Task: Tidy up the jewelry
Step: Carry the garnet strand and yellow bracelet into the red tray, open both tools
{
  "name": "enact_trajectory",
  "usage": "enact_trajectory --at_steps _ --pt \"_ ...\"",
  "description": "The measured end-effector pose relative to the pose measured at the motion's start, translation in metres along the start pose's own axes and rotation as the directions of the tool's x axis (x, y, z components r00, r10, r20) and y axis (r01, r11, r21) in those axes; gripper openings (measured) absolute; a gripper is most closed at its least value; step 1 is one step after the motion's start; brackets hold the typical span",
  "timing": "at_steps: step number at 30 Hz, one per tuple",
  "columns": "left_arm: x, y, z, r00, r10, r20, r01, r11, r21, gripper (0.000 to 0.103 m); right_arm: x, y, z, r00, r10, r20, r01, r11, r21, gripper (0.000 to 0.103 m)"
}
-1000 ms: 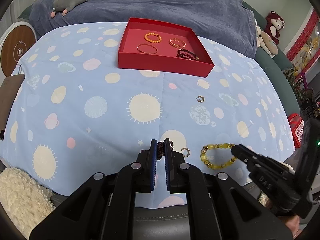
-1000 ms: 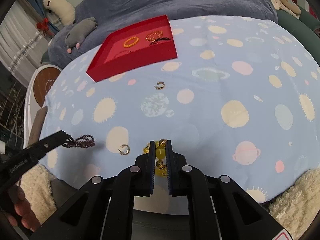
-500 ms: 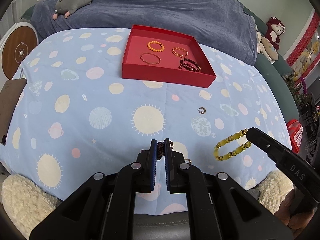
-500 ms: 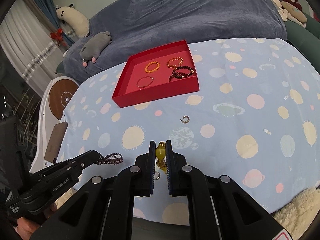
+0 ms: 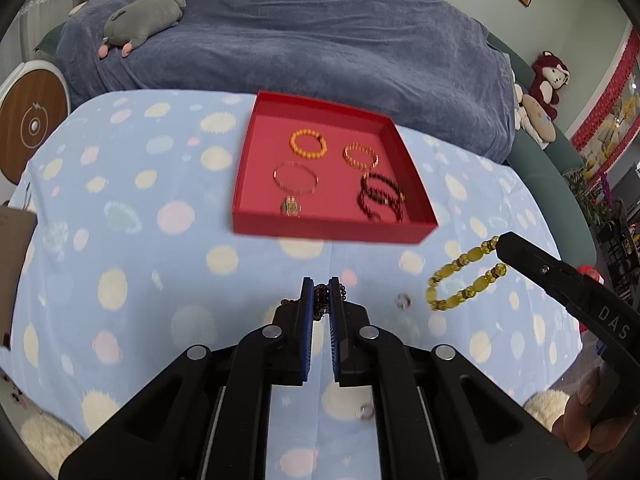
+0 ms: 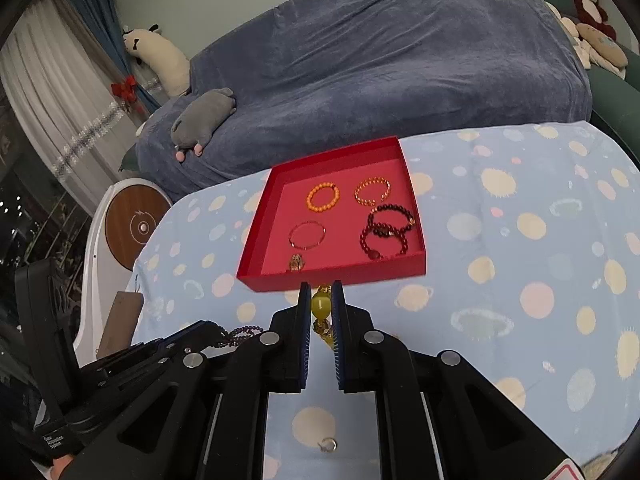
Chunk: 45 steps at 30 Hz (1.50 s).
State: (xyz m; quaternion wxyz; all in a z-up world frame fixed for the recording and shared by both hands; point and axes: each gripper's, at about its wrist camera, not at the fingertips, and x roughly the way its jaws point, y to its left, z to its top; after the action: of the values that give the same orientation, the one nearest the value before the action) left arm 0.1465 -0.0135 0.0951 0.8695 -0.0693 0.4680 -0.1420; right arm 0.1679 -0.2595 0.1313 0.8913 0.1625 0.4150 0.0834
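My left gripper is clamped on a dark beaded bracelet, and my right gripper pinches a yellow beaded bracelet (its finger reads "DAS"). Both bracelets hang above the planet-print cloth, just short of the red tray of bracelets.

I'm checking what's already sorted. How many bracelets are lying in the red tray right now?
4: an orange beaded bracelet back left, a gold beaded bracelet back right, a thin bracelet with a charm front left, and a dark beaded bracelet, coiled in overlapping loops, front right of the red tray.
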Motion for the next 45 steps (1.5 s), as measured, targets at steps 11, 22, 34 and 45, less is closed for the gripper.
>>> enact_trajectory --at_steps 11,22,34,45 --pt "0.053 -0.002 0.09 0.999 0.008 0.046 -0.009 0.999 0.031 0.007 0.065 0.009 0.076 1.0 0.026 0.013 -0.026 1.0 -0.015 0.01" --pt "0.114 0.006 0.125 1.0 0.029 0.009 -0.029 0.999 0.023 0.007 0.137 0.001 0.103 0.999 0.016 -0.051 -0.015 1.0 0.014 0.01" --pt "0.148 0.016 0.13 0.999 0.049 -0.019 -0.049 0.999 -0.016 0.008 0.177 -0.007 0.103 0.995 -0.006 -0.098 0.006 1.0 0.003 0.01" --pt "0.136 0.02 0.122 0.996 0.084 -0.012 -0.085 0.996 -0.041 0.039 0.153 0.004 0.094 0.998 -0.035 -0.051 0.033 0.998 -0.051 0.026"
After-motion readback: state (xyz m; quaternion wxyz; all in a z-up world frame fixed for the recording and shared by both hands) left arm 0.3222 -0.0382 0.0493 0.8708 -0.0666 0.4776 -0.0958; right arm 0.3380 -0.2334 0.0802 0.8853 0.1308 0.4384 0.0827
